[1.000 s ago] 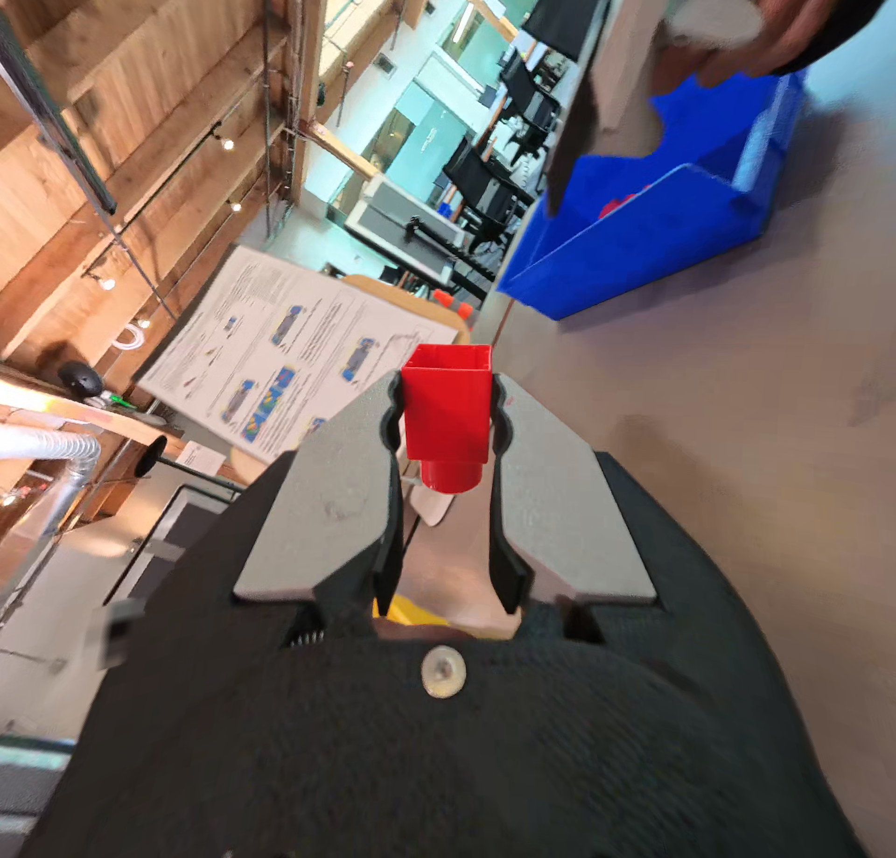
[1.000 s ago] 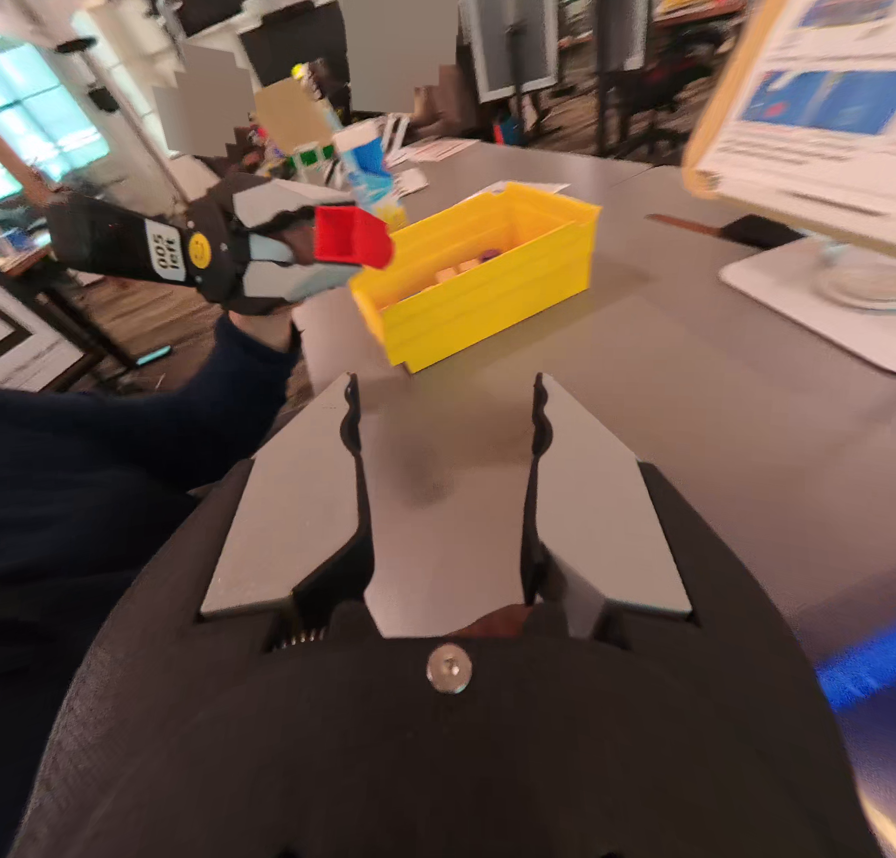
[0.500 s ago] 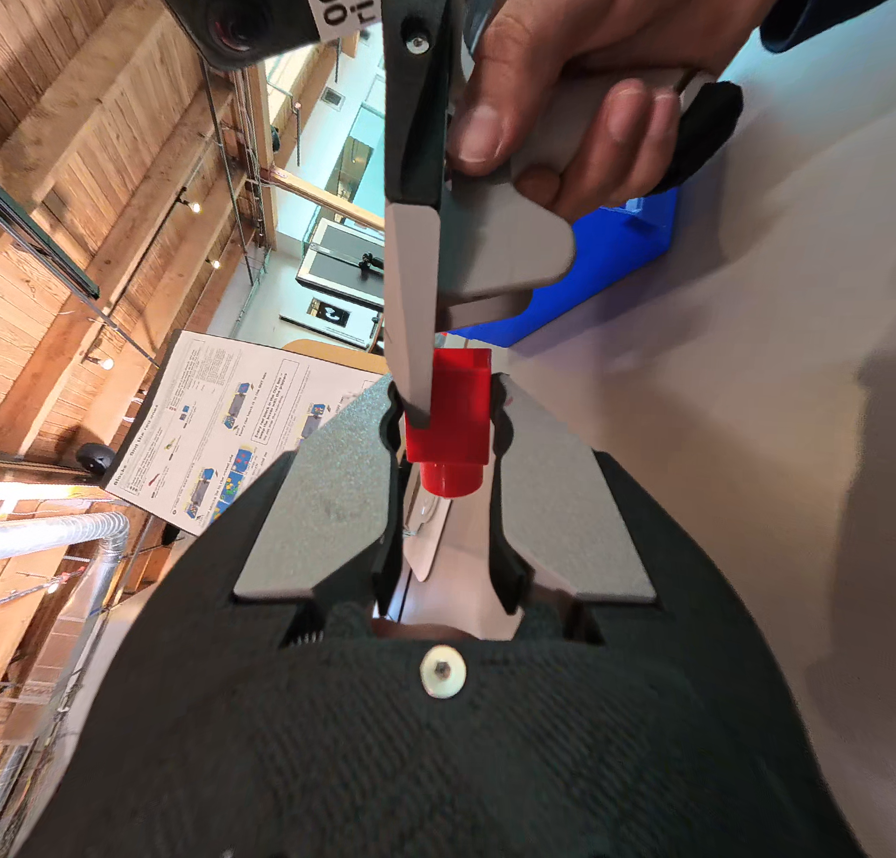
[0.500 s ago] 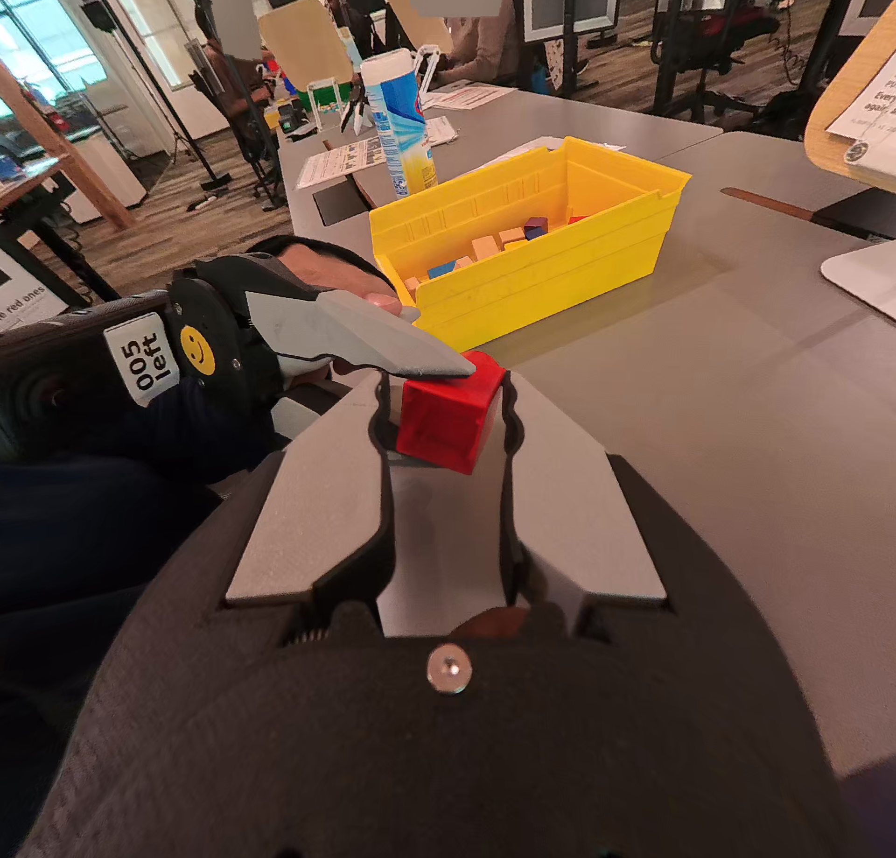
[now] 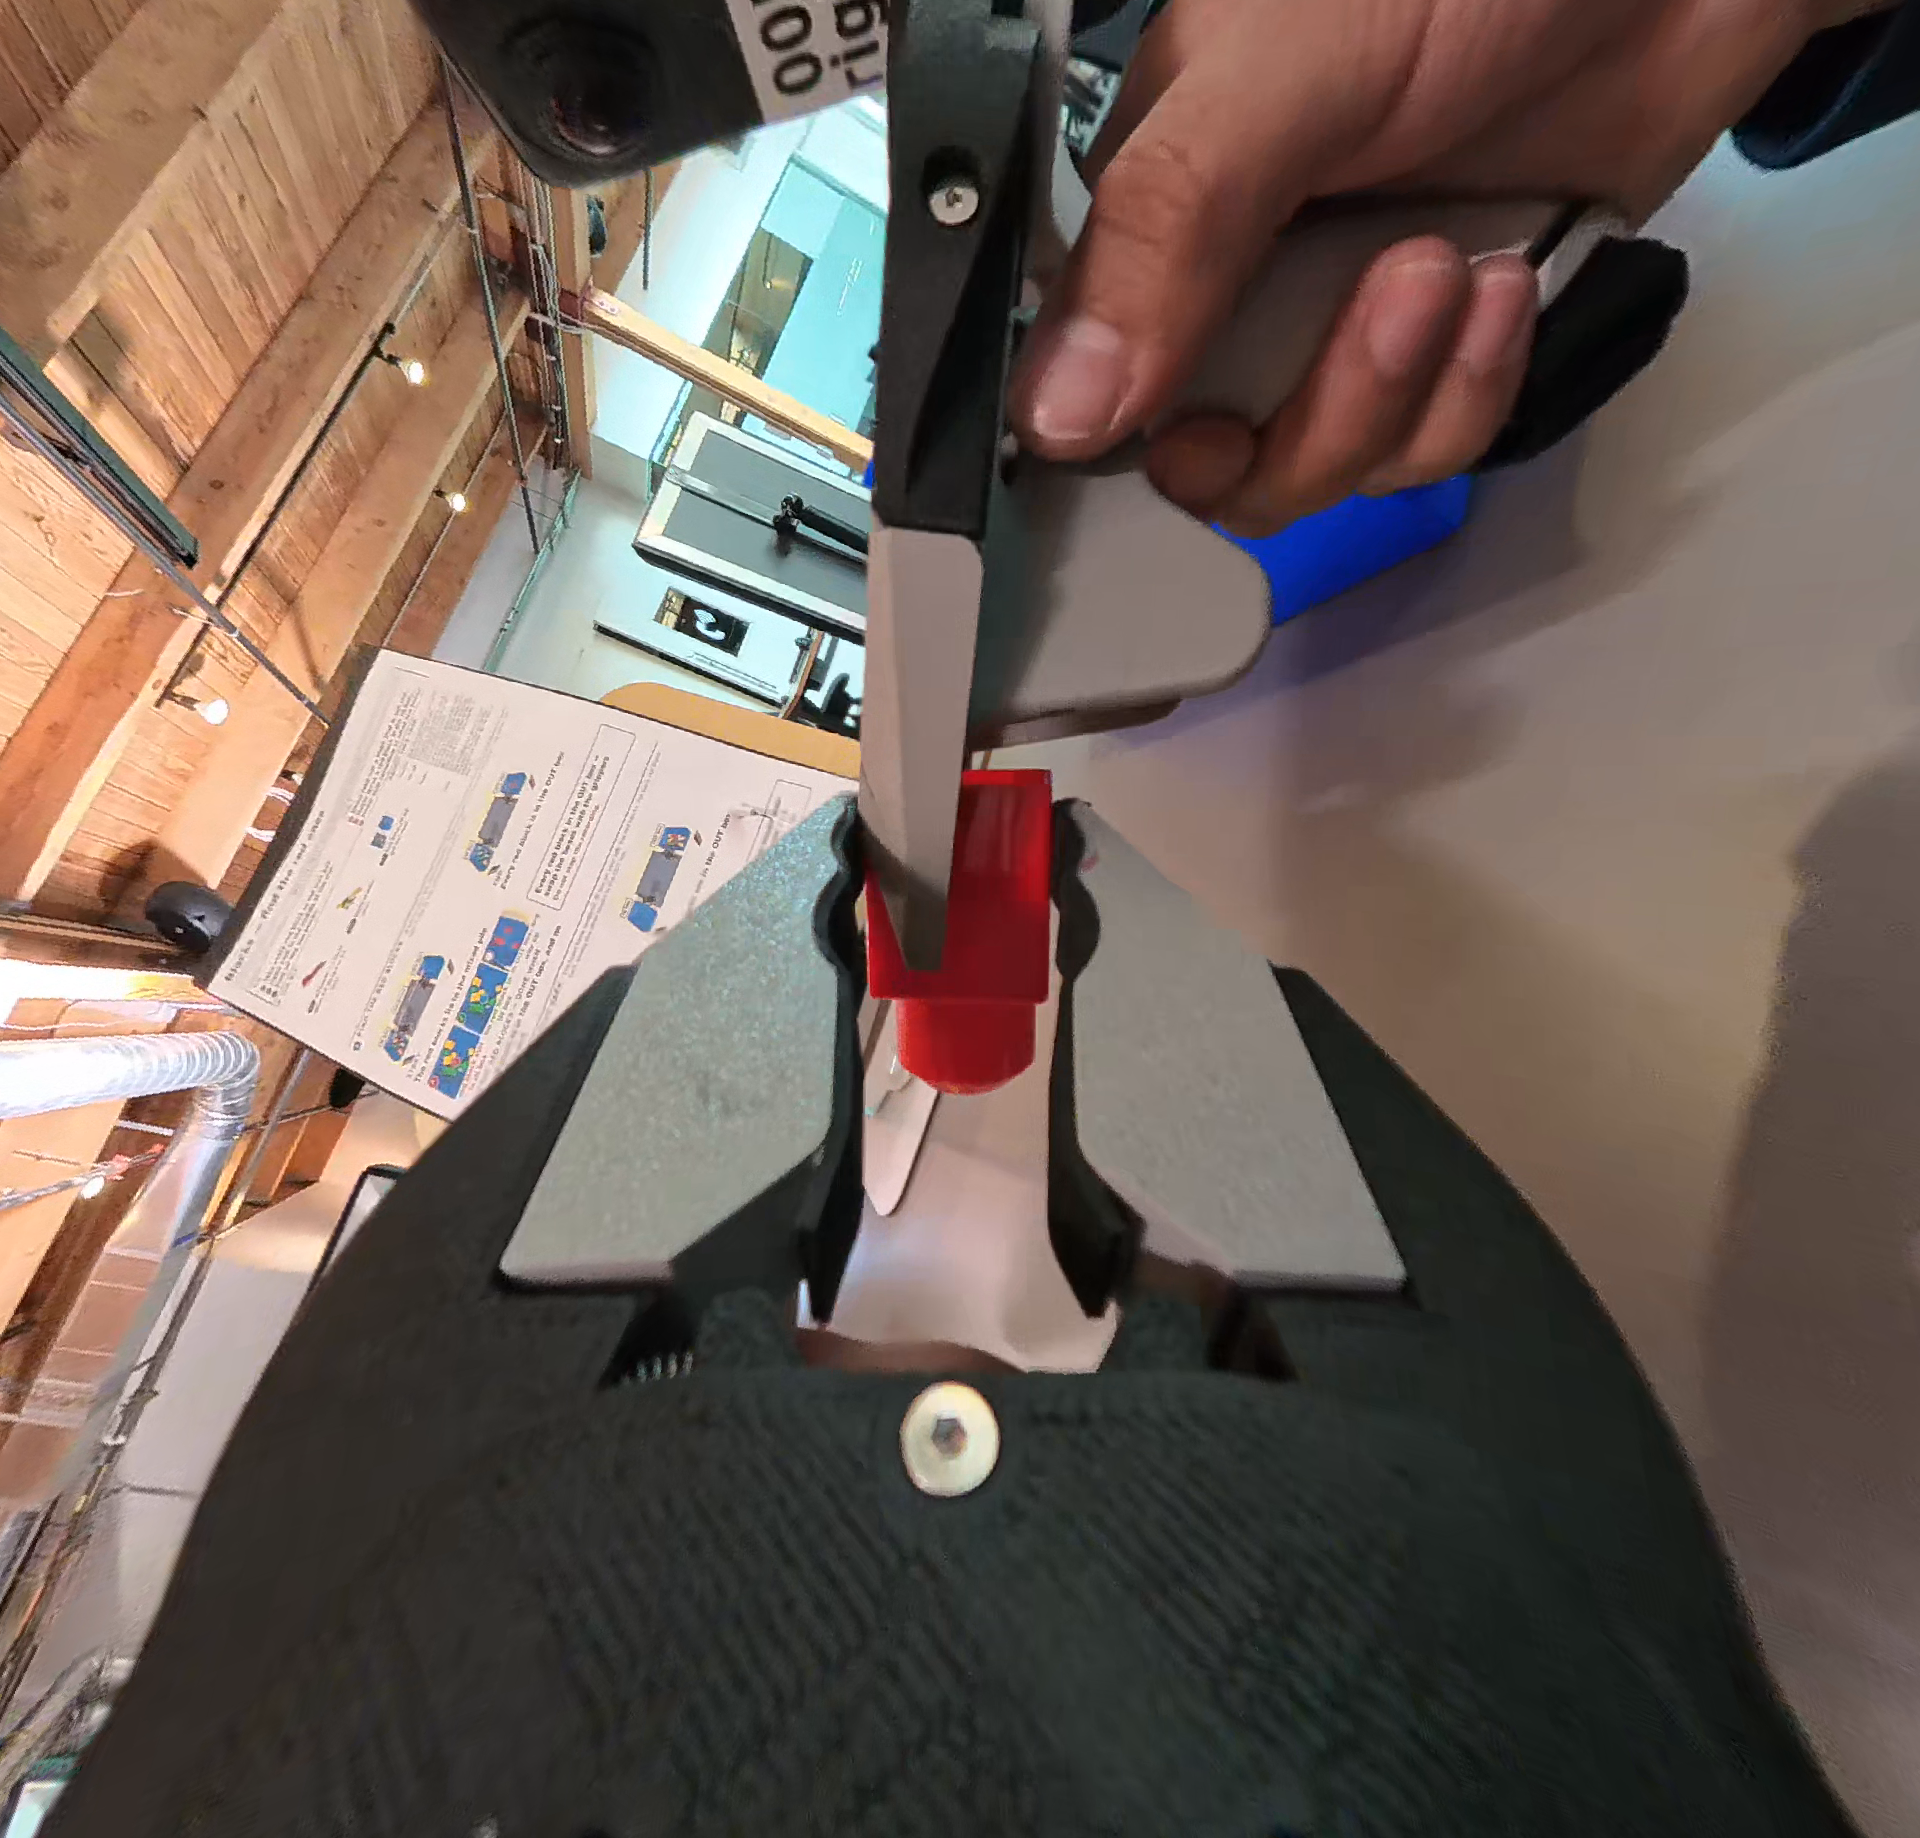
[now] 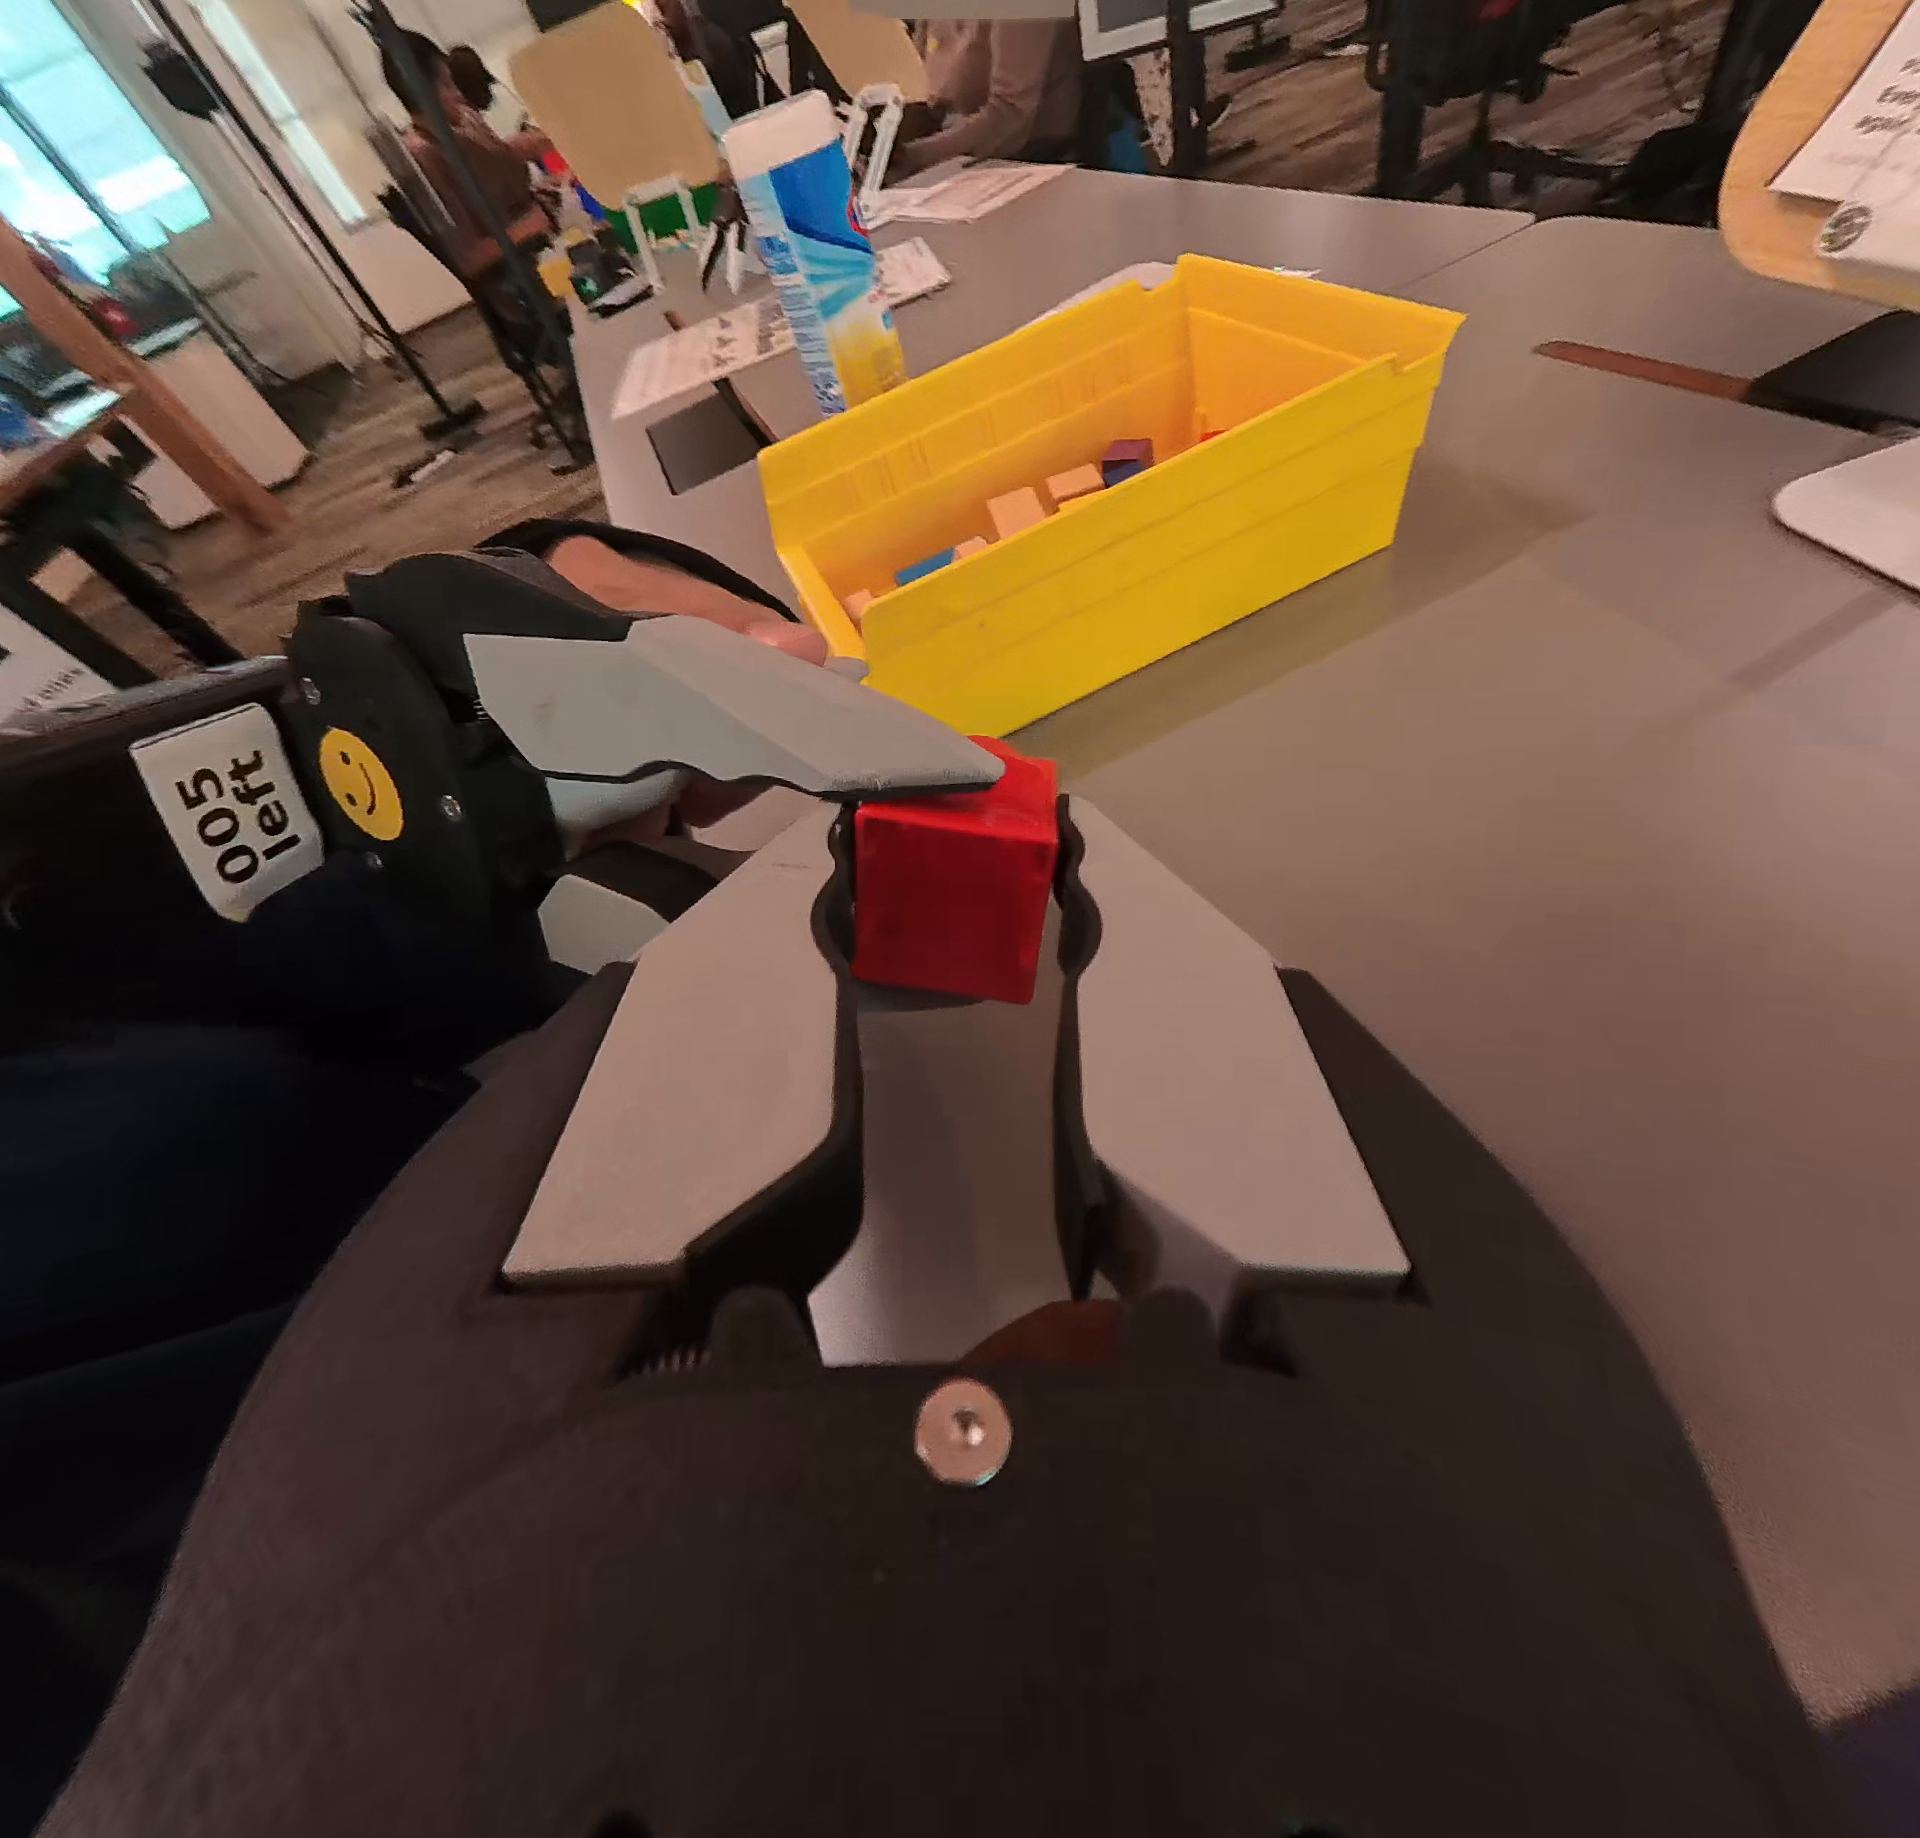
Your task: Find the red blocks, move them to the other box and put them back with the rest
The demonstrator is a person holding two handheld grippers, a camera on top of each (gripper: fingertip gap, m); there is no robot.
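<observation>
A red block [image 5: 987, 895] is held in the air above the grey table [image 6: 1507, 905], gripped by both grippers at once. My left gripper [image 5: 956, 838] is shut on its two sides. My right gripper [image 6: 948, 838] is shut on the same block [image 6: 951, 905], crosswise to the left one. In the left wrist view, one right finger [image 5: 920, 708] comes down from above across the block. In the right wrist view, a left finger [image 6: 748, 718] lies over the block's top. The yellow box [image 6: 1091, 604] holds several coloured blocks. The blue box [image 5: 1351, 552] shows partly behind the hand.
A blue and white canister [image 6: 821, 261] stands behind the yellow box. An instruction sheet on a board [image 5: 499, 874] stands at the table's edge. A white monitor base [image 6: 1860, 521] is at the right. People sit at desks farther back.
One second ago my right gripper was open and apart from the block. It has moved in to the left gripper and closed on the red block, which the left still holds.
</observation>
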